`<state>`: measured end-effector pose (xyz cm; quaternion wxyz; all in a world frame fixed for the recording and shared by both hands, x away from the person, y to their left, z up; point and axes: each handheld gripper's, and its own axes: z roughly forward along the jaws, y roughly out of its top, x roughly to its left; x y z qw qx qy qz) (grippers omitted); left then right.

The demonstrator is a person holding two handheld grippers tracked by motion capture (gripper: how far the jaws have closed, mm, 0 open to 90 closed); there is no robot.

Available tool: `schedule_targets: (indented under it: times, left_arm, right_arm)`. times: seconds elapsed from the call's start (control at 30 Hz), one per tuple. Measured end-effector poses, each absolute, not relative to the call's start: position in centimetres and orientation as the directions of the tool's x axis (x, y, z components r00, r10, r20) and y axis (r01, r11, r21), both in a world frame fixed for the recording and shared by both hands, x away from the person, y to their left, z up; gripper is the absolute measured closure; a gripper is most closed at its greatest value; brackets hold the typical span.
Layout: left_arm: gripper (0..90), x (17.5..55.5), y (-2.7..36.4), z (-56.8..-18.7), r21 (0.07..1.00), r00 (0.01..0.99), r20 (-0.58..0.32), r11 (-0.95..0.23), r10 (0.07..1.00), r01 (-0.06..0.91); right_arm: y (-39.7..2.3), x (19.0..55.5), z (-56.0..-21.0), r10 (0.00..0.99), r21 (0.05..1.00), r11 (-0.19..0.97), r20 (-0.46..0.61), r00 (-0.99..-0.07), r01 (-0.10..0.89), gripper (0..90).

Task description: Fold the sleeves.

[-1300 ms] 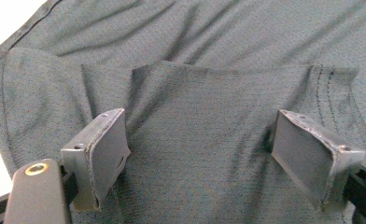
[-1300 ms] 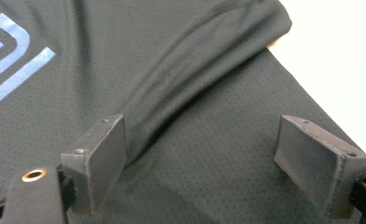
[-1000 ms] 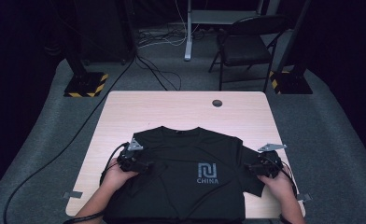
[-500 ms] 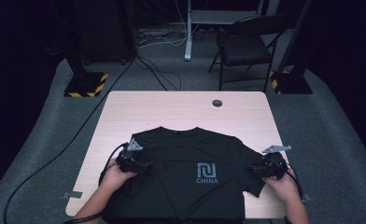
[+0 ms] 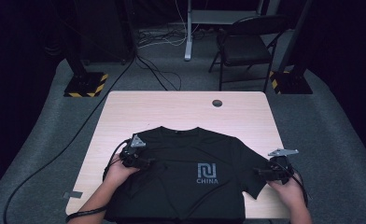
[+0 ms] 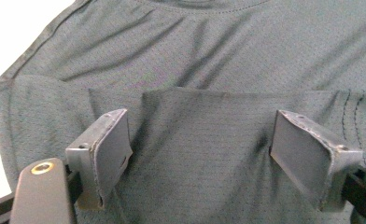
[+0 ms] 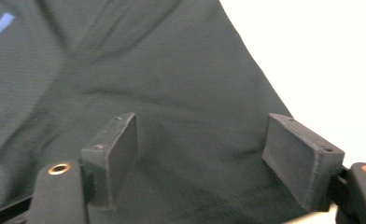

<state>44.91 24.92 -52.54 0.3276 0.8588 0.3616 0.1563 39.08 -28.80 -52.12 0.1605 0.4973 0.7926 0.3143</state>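
Observation:
A black T-shirt point(image 5: 190, 172) with a grey logo and the word CHINA lies flat, front up, on the near half of the wooden table point(image 5: 172, 112). My left gripper point(image 5: 149, 162) rests over the shirt's left shoulder, where the sleeve is folded inward. Its jaws stand wide open over that fold point(image 6: 209, 140), pressing nothing. My right gripper point(image 5: 259, 171) is at the right sleeve point(image 7: 186, 93), near its outer edge. Its jaws have just been closing a little, but they remain open, with the cloth lying between them and no pad pressing on it.
A dark round grommet point(image 5: 217, 103) sits near the table's far edge. A strip of tape point(image 5: 73, 194) marks the front left corner. Beyond the table stand a folding chair point(image 5: 246, 46) and two stands with yellow-black bases point(image 5: 85, 84). Cables cross the floor.
My right hand and gripper have shifted slightly to the right, toward the sleeve's outer edge. The left hand and the shirt have stayed where they were.

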Motion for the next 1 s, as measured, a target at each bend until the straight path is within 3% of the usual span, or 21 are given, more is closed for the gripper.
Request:
schedule_targets:
  times: [0.37,0.77,1.0]
  left_arm:
    - [20.0,45.2,25.4,-52.5,0.678,0.694,0.027,-0.523,0.720,0.516]
    - [20.4,45.3,25.6,-52.5,0.680,0.692,0.019,-0.516,0.722,0.520]
    - [20.1,45.3,25.7,-52.6,0.679,0.692,0.020,-0.518,0.722,0.520]
  right_arm:
    - [-30.9,38.8,-52.0,0.938,0.678,0.242,0.020,-0.347,0.694,40.2]
    - [-32.9,38.8,-52.2,0.971,0.679,0.140,0.047,-0.233,0.721,52.5]
    - [-33.3,38.8,-52.2,0.972,0.682,0.121,0.065,-0.225,0.721,64.2]
